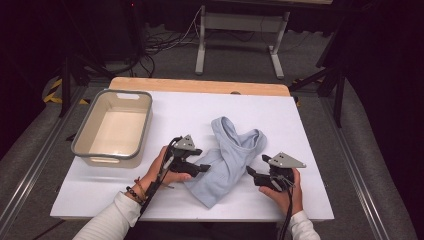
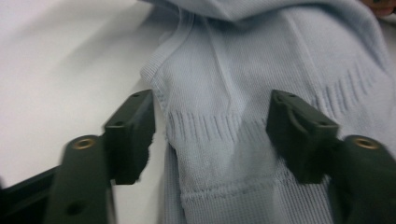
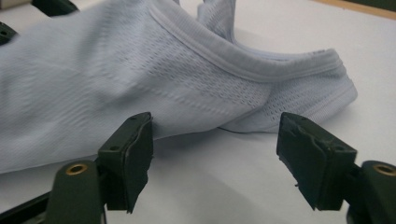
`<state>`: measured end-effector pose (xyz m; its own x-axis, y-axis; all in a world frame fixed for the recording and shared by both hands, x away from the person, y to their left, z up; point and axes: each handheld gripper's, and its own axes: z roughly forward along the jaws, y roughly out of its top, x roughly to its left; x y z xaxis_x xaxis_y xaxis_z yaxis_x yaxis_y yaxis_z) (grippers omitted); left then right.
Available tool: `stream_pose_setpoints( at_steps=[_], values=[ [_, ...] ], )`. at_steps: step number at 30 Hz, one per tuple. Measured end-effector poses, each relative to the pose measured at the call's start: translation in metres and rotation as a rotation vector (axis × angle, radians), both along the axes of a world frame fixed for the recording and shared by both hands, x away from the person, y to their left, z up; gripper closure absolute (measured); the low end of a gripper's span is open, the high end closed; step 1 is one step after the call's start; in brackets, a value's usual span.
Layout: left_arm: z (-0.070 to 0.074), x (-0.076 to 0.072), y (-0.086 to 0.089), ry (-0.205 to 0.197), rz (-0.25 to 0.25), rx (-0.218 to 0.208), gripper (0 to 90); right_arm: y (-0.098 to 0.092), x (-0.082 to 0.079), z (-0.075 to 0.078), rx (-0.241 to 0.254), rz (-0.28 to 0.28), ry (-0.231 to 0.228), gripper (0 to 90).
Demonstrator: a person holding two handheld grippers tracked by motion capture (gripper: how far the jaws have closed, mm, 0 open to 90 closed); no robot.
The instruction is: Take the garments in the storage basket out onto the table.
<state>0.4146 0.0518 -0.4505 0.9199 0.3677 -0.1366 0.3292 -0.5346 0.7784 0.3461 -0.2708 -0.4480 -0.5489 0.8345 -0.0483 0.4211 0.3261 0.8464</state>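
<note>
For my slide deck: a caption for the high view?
Two hand-held grippers flank a crumpled pale-blue knit garment beside a grey-rimmed tub.

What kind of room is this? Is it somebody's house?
Probably not a house: it looks like a lab or recording studio. Black curtains hang around a white table, cables trail over the grey floor, and a person holds a claw tool in each hand beside a light blue garment.

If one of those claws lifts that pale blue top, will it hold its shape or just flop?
The pale blue top would probably flop: it already lies crumpled and folded on the white table. Its thin, open knit suggests it is light. Pushed, it would likely bunch rather than slide.
</note>
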Motion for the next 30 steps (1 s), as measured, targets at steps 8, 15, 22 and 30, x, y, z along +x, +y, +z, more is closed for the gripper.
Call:
stream_pose_setpoints(
  at_steps=[8, 15, 22, 30],
  values=[
    [-0.008, 0.001, -0.006, 0.003, -0.016, 0.038, 65.8, 0.005, 0.024, -0.010, -0.029, 0.001, 0.087, 36.8],
    [-0.009, 0.001, -0.007, -0.011, -0.033, 0.059, 83.6, 0.013, 0.031, -0.011, -0.032, 0.058, 0.142, 61.5],
    [0.002, -0.004, 0.000, -0.067, -0.015, 0.014, 86.0, 0.011, 0.029, -0.005, -0.011, 0.084, 0.120, 83.5],
    [0.032, -0.016, 0.021, -0.157, 0.039, -0.094, 86.2, 0.009, 0.012, 0.029, 0.011, 0.071, -0.002, 84.3]
  ],
)
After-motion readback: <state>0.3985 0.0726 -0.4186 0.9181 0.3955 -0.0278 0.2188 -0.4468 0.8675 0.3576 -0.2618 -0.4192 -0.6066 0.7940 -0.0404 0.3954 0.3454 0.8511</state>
